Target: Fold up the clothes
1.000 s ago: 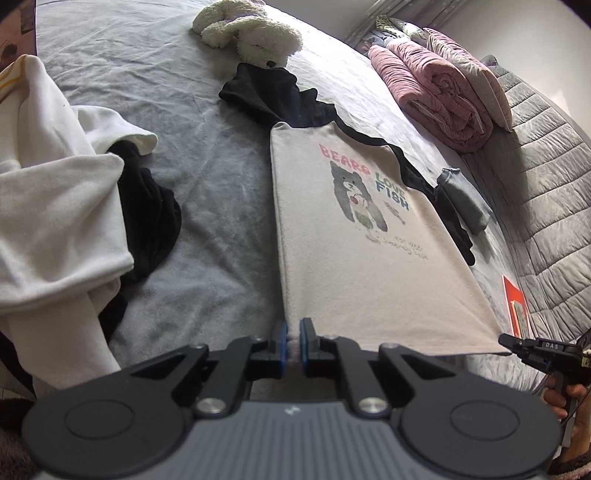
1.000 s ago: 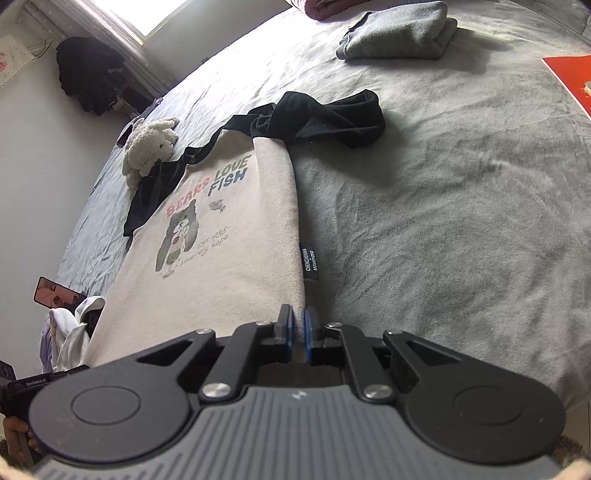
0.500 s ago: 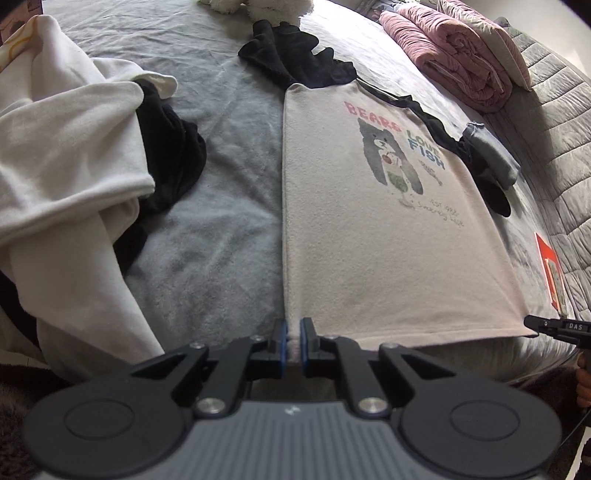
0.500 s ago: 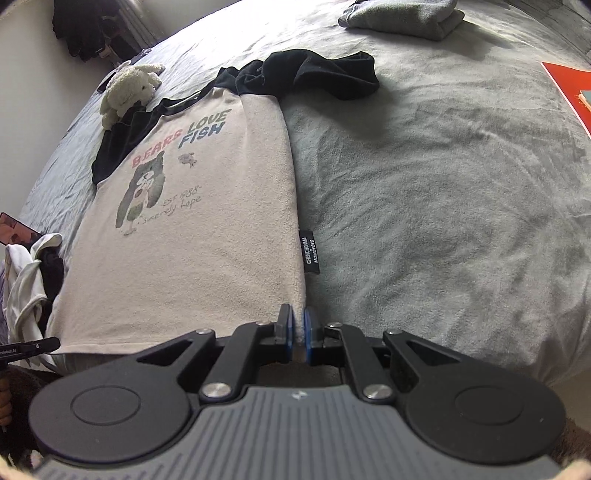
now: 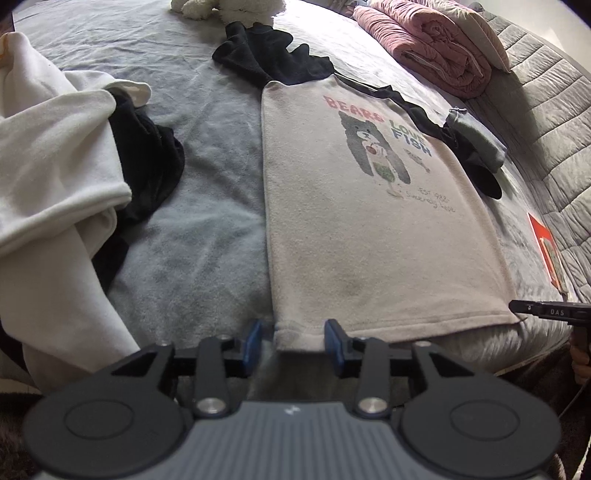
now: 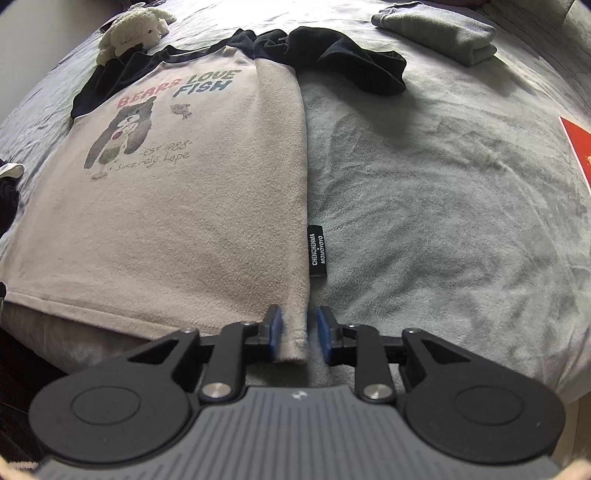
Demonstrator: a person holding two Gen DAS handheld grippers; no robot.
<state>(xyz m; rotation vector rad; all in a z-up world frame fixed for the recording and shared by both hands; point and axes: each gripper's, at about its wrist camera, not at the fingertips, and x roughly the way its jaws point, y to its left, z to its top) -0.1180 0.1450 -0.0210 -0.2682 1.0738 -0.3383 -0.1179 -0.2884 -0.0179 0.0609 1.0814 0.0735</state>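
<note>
Both jaw pairs, previously clamped, are opening: left gripper (image 5: 292, 341) and right gripper (image 6: 298, 334) each straddle a hem corner of the bear-print sweatshirt (image 5: 369, 206), whose long axis extends straight ahead across the bed (image 6: 443, 184).

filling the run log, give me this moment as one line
step: lay shirt flat | left gripper: opening, hem corner between | right gripper: opening, hem corner between

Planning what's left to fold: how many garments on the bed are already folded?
1: the gray folded garment at the bed's far side, beyond the bear shirt. Others may lie hidden in the white-and-black pile.
</note>
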